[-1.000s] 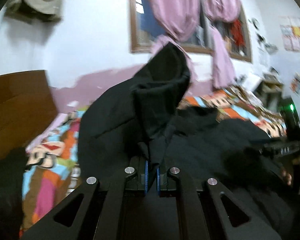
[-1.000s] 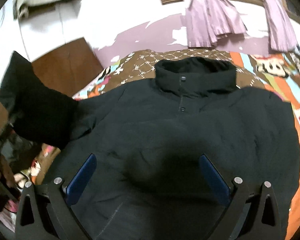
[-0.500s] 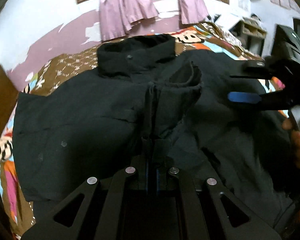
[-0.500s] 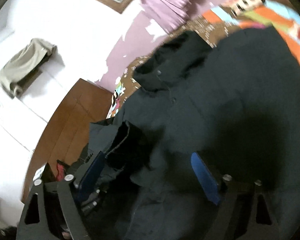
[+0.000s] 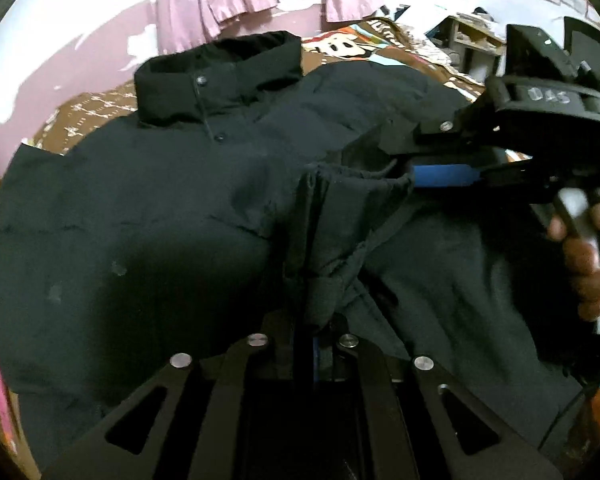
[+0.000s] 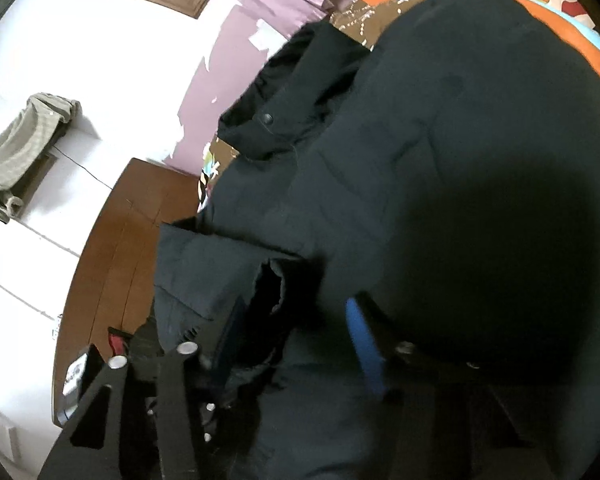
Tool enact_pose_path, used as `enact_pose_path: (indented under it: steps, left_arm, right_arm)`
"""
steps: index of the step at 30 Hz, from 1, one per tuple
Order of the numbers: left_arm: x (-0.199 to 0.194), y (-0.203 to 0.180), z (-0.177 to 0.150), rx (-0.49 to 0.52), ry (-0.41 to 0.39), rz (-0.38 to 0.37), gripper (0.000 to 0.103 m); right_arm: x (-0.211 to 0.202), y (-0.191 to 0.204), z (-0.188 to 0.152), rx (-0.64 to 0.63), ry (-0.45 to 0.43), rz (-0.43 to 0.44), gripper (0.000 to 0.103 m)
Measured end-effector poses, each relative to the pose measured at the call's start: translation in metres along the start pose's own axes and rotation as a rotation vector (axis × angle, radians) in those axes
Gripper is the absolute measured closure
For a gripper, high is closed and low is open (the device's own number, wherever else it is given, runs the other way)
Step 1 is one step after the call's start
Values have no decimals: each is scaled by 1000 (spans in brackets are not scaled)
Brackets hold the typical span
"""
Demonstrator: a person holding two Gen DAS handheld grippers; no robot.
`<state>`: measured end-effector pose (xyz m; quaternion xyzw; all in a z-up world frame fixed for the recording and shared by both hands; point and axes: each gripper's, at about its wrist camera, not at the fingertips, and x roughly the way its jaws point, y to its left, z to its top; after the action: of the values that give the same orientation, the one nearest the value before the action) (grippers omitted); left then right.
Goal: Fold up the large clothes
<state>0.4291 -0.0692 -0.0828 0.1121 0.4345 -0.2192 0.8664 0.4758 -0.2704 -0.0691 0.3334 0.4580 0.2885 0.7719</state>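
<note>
While jacket (image 5: 148, 208) covers bedspread (image 5: 100, 108), sleeve cuff (image 5: 356, 196) lies folded.

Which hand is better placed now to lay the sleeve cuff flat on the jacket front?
Left. The left tool is already shut on the sleeve cuff and holds it over the black jacket. The right tool has just been closing around the cuff's open end, and its grip looks unfinished.

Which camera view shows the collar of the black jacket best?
The left wrist view: the collar stands upright, whole and facing the camera. The right wrist view shows it tilted and partly blurred.
</note>
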Motion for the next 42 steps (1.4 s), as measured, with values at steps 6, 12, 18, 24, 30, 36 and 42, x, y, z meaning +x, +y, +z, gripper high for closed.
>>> enact_pose_path:
  steps: [6,12,18,24,30,36,42]
  left_arm:
    - [-13,8,-4,3,7,-102,72]
    - [-52,24,-5,-81,-114,-185,55]
    - [-82,55,7,-199,-244,-80,41]
    - [-76,104,17,-360,-234,110,41]
    - [-37,140,14,-384,-103,116,41]
    - [-20,135,11,-327,-52,87,41]
    - [3,134,10,-299,29,156,41]
  right_arm:
    - [2,5,-4,-20,12,-39,94]
    - [-31,15,-6,-77,-135,-69,97]
    - [-87,27,-1,-134,-352,-165,98]
    - [-107,24,17,-164,-443,-261,98]
    - [-79,16,24,-285,-407,-471,92]
    - [-86,31,11,-420,-500,-547,22]
    - [-33,48,9,-593,-274,-509,64]
